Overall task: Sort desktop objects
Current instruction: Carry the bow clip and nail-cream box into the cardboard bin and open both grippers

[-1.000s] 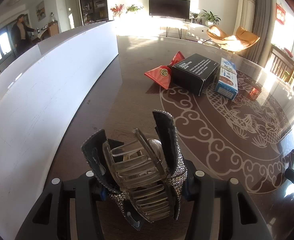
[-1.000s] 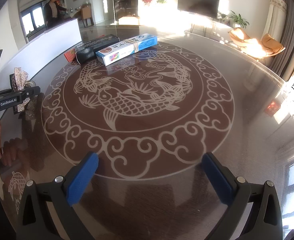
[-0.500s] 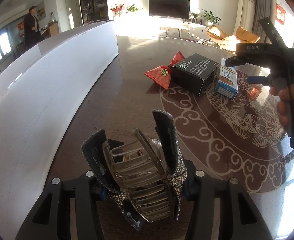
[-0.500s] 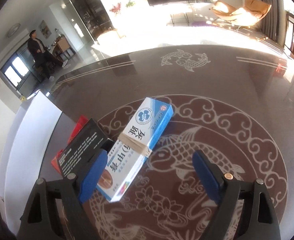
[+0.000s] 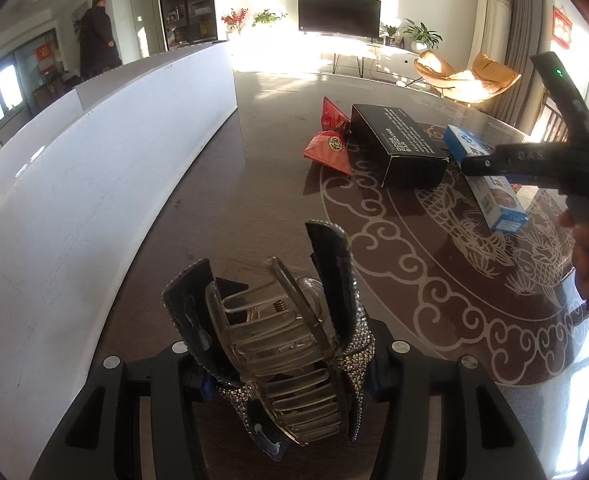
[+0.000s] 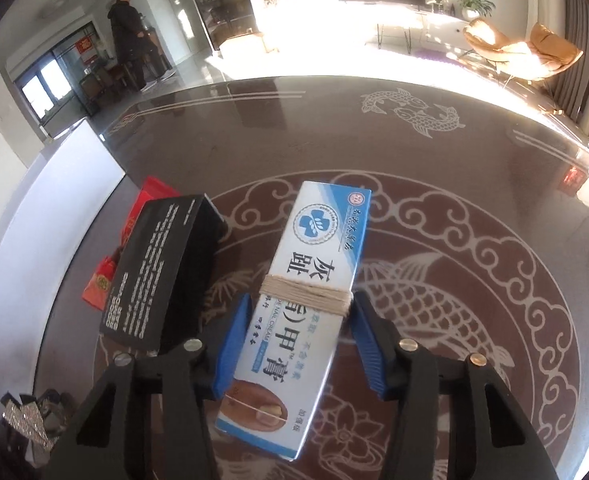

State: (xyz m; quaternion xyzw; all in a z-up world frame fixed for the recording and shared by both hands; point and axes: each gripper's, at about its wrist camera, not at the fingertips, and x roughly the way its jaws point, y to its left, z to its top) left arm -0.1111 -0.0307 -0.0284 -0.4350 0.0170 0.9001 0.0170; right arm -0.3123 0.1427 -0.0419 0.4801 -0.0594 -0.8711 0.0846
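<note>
My left gripper (image 5: 286,364) is shut on a rhinestone hair claw clip (image 5: 278,320), held just above the dark table; the clip's glitter also shows in the right wrist view (image 6: 26,424). My right gripper (image 6: 301,308) straddles a blue-and-white nail cream box (image 6: 314,280) with a band of twine around it. Its jaws are closing, and the blue pads (image 6: 234,344) meet the box's long sides at the twine. The same box (image 5: 490,184) lies on the table under the right tool's black body (image 5: 534,158).
A black box (image 6: 162,264) lies just left of the cream box, with red packets (image 5: 328,148) beyond it. A white curved partition (image 5: 94,200) runs along the table's left side. A hand (image 5: 586,252) grips the right tool. A person (image 5: 94,44) stands far back.
My right gripper swept across the table to the boxes and narrowed its jaws around the cream box. It came into the left wrist view at the right. The left gripper and clip stayed still.
</note>
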